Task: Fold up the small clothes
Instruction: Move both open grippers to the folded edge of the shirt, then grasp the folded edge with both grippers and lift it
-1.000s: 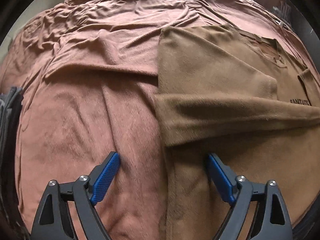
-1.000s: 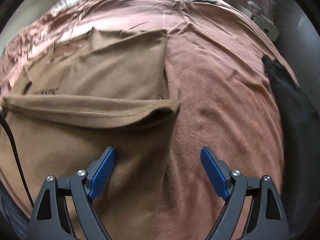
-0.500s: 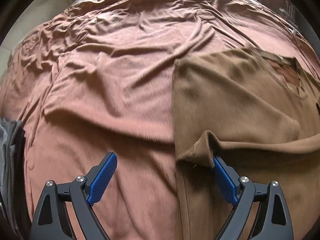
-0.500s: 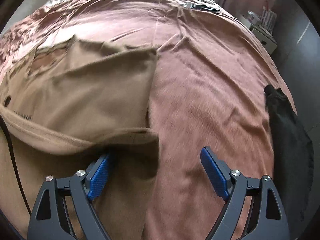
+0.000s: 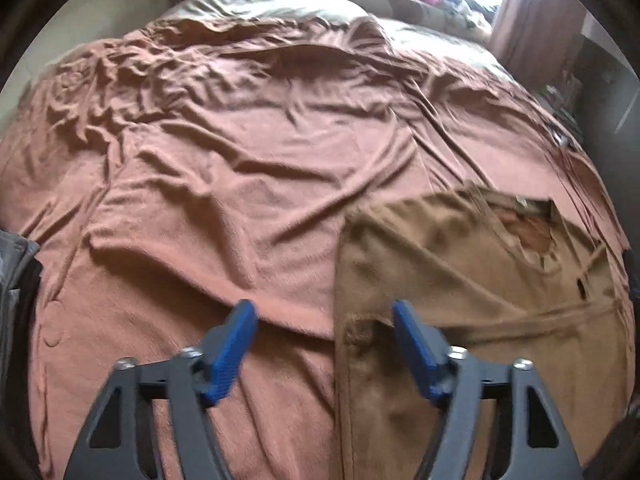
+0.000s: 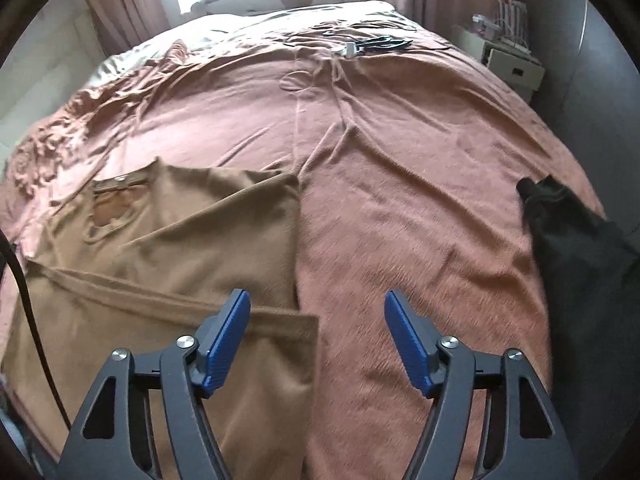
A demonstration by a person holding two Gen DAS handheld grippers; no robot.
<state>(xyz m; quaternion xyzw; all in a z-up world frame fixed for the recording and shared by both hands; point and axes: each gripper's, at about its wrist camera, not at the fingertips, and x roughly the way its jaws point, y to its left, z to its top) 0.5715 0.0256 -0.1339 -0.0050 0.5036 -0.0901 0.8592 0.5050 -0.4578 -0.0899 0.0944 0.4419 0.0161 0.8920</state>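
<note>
Both jaws are closing on nothing: the left gripper (image 5: 324,344) and right gripper (image 6: 316,336) straddle the brown shirt's (image 6: 192,248) side edges on the bedspread (image 6: 400,184). Bedspread could be pinched too, dragging the fold askew.

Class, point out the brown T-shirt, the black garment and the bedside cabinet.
brown T-shirt (image 6: 224,224): right wrist view, folded chest panel.
black garment (image 6: 576,264): right wrist view, its middle.
bedside cabinet (image 6: 514,68): right wrist view, drawer front.

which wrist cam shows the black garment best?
Right wrist: the black garment lies in full view at the right edge of the bedspread. Left wrist shows none of it, only a grey item at its left edge.
</note>
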